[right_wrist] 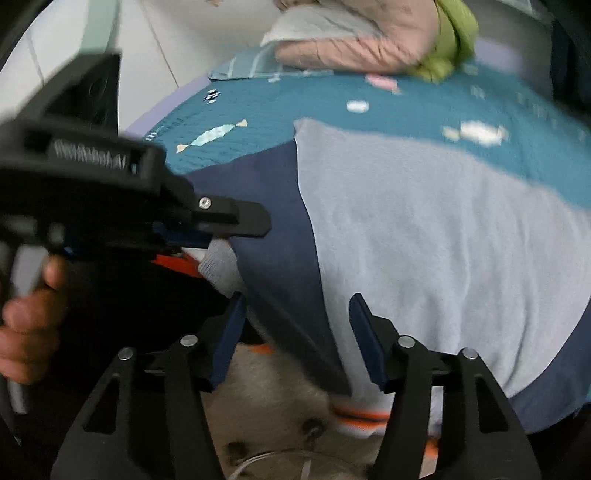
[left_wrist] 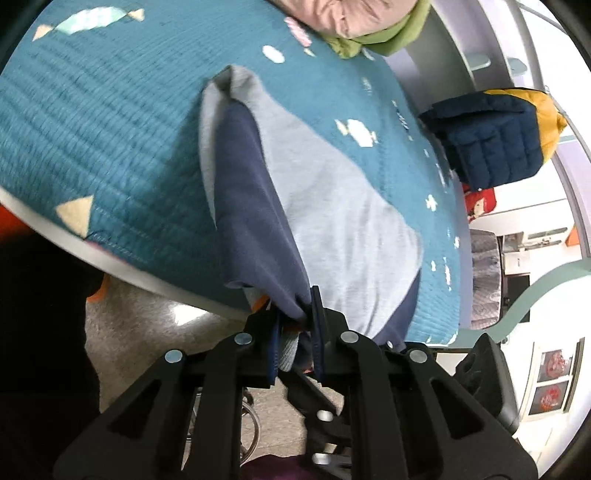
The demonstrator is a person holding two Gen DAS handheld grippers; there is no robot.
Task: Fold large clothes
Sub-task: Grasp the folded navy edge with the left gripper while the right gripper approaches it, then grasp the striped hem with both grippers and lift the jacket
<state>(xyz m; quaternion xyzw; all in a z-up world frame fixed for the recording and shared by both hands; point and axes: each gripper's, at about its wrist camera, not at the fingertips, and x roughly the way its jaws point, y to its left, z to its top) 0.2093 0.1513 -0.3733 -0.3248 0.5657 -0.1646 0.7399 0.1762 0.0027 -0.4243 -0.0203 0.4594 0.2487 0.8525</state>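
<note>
A light grey and navy sweatshirt [left_wrist: 332, 218] lies on a teal quilted cover [left_wrist: 110, 129], partly folded, its near end hanging over the edge. My left gripper [left_wrist: 295, 317] is shut on a bunched navy sleeve end with a grey cuff. In the right wrist view the sweatshirt [right_wrist: 424, 229] fills the middle, with an orange-striped hem [right_wrist: 362, 415] hanging low. My right gripper [right_wrist: 297, 332] is open, its fingers on either side of the garment's hanging edge. The left gripper [right_wrist: 218, 236] shows at the left, shut on the cuff.
A pile of pink and green clothes [left_wrist: 351, 22] lies at the far end of the cover, also in the right wrist view [right_wrist: 369, 40]. A navy and yellow padded jacket [left_wrist: 495, 136] hangs at the right. Speckled floor [left_wrist: 147, 332] lies below the edge.
</note>
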